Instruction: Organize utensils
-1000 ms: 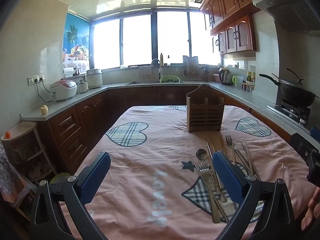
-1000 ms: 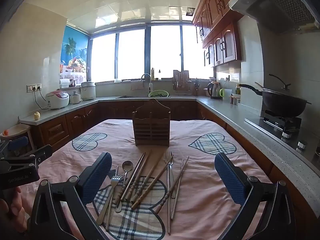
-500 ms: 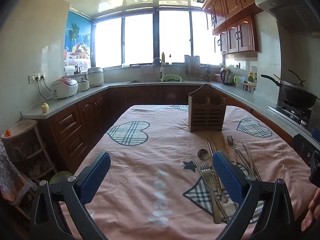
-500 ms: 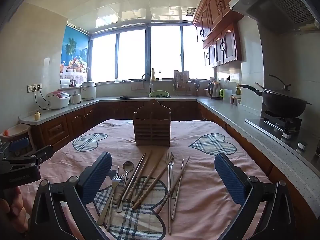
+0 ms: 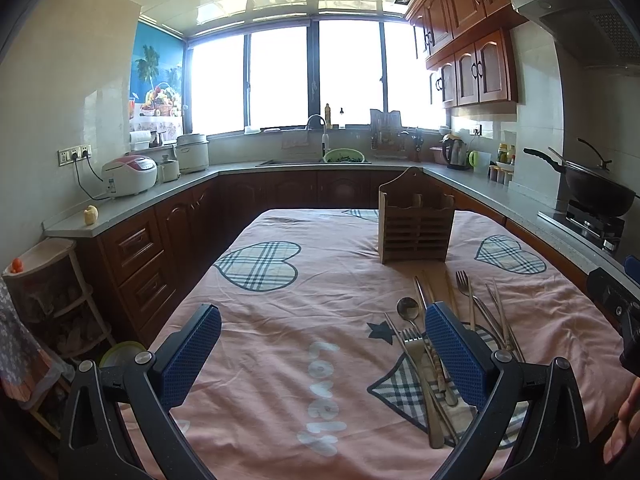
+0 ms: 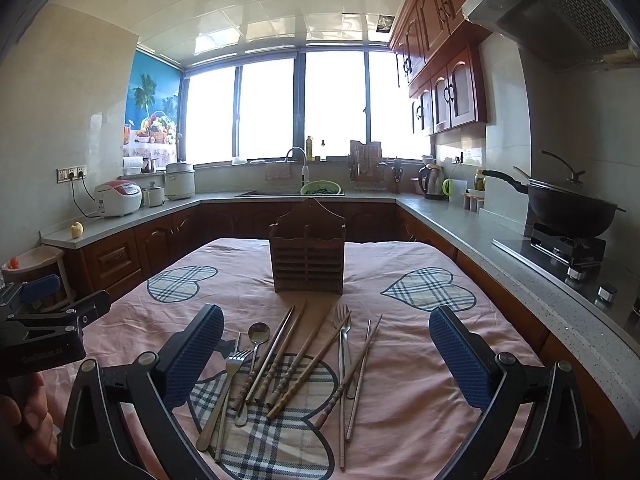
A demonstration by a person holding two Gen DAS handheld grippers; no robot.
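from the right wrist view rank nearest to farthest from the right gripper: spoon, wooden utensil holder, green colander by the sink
From the right gripper:
1. Spoon, on the tablecloth just ahead, slightly left.
2. Wooden utensil holder, upright mid-table, straight ahead.
3. Green colander, on the far counter by the sink.

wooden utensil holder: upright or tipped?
Upright. The wooden utensil holder stands on its base on the tablecloth, its arched back panel pointing up. The utensils lie flat in front.
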